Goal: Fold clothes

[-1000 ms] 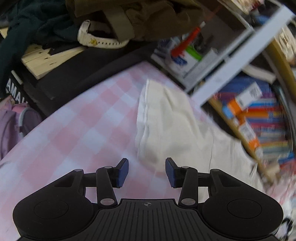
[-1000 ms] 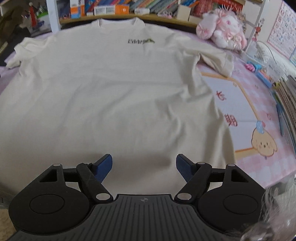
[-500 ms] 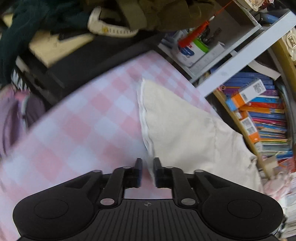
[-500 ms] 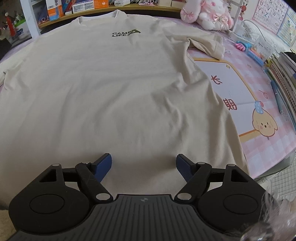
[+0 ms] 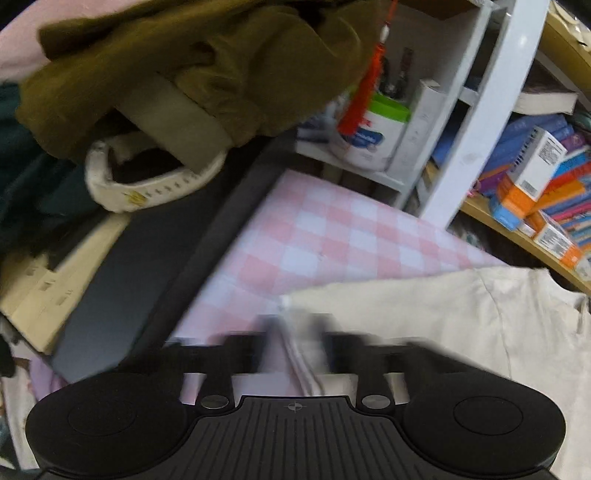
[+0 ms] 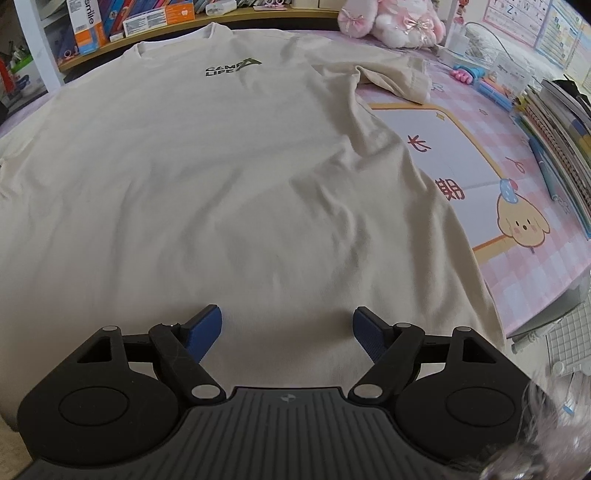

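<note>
A cream T-shirt (image 6: 221, 166) with a small dark chest logo (image 6: 232, 67) lies spread face up on a pink surface. Its right sleeve (image 6: 399, 79) is crumpled. In the left wrist view, the other sleeve (image 5: 424, 325) lies on the pink checked cover (image 5: 332, 240). My left gripper (image 5: 295, 343) is blurred and shut on that sleeve's hem, which bunches between the fingers. My right gripper (image 6: 288, 328) hovers open over the shirt's lower part, with nothing between its blue pads.
Left of the sleeve are a black board (image 5: 147, 266), a white watch (image 5: 147, 184) and an olive garment (image 5: 192, 62). A white shelf post (image 5: 480, 110) and books (image 5: 546, 192) stand behind. A plush toy (image 6: 391, 18), a puppy-print mat (image 6: 517, 221) and stacked books (image 6: 561, 122) flank the shirt's right side.
My left gripper closed on the sleeve hem and swung sideways with it, so the sleeve now trails to the right. The right gripper stayed open in place, rolling slightly.
</note>
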A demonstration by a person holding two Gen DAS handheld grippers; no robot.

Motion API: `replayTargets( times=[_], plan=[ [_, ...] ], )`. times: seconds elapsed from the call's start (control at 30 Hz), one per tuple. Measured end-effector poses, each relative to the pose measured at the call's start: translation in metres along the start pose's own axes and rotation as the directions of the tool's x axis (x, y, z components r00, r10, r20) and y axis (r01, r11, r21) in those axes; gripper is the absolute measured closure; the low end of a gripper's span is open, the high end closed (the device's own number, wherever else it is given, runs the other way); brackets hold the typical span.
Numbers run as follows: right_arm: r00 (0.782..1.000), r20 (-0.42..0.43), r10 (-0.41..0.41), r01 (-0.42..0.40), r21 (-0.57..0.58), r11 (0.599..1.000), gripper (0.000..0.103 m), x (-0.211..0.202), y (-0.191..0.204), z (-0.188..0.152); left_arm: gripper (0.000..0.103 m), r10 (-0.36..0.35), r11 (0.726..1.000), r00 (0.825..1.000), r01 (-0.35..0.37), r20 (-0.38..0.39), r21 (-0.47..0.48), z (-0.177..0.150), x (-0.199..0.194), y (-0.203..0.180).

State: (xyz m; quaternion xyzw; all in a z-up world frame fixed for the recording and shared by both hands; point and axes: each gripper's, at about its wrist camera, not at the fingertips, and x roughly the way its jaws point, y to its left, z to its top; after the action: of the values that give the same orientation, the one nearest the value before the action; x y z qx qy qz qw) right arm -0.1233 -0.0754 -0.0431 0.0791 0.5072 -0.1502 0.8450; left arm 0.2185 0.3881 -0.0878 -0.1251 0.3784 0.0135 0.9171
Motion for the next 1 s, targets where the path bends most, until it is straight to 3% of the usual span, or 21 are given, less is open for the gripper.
replayTargets(
  times=[0.1, 0.3, 0.47, 0.57, 0.63, 0.73, 1.0],
  plan=[
    [1.0, -0.001, -0.003, 0.003, 0.016, 1.0, 0.027, -0.001, -0.001, -0.003, 0.103, 0.04, 0.999, 0.999, -0.039, 0.021, -0.028, 0.0, 0.001, 0.009],
    [1.0, -0.01, -0.01, 0.01, 0.038, 0.999, 0.022, -0.002, -0.004, -0.006, 0.102, 0.037, 0.999, 0.999, -0.036, 0.024, -0.027, 0.008, -0.003, 0.01],
    [0.999, -0.01, -0.037, 0.037, -0.001, 0.999, 0.02, -0.002, 0.003, -0.004, 0.096, -0.094, 0.996, 0.993, 0.094, 0.078, 0.008, -0.006, -0.036, -0.012],
    [0.999, -0.001, -0.045, 0.045, -0.01, 0.999, 0.02, -0.002, 0.003, 0.0, 0.08, -0.172, 0.982, 0.984, 0.167, 0.054, 0.094, -0.021, -0.055, -0.036],
    [0.999, 0.005, -0.05, 0.05, -0.015, 0.999, 0.02, -0.002, 0.003, 0.002, 0.057, -0.226, 0.965, 0.974, 0.22, 0.024, 0.144, -0.037, -0.066, -0.054],
    [0.999, 0.018, -0.041, 0.041, 0.004, 0.999, 0.02, -0.001, -0.004, 0.009, 0.045, -0.287, 0.931, 0.957, 0.288, -0.038, 0.224, -0.068, -0.083, -0.08],
    [0.997, 0.072, 0.01, -0.016, 0.087, 0.996, 0.021, 0.006, -0.04, 0.035, 0.037, -0.322, 0.892, 0.925, 0.369, -0.203, 0.262, -0.152, -0.124, -0.13]
  ],
)
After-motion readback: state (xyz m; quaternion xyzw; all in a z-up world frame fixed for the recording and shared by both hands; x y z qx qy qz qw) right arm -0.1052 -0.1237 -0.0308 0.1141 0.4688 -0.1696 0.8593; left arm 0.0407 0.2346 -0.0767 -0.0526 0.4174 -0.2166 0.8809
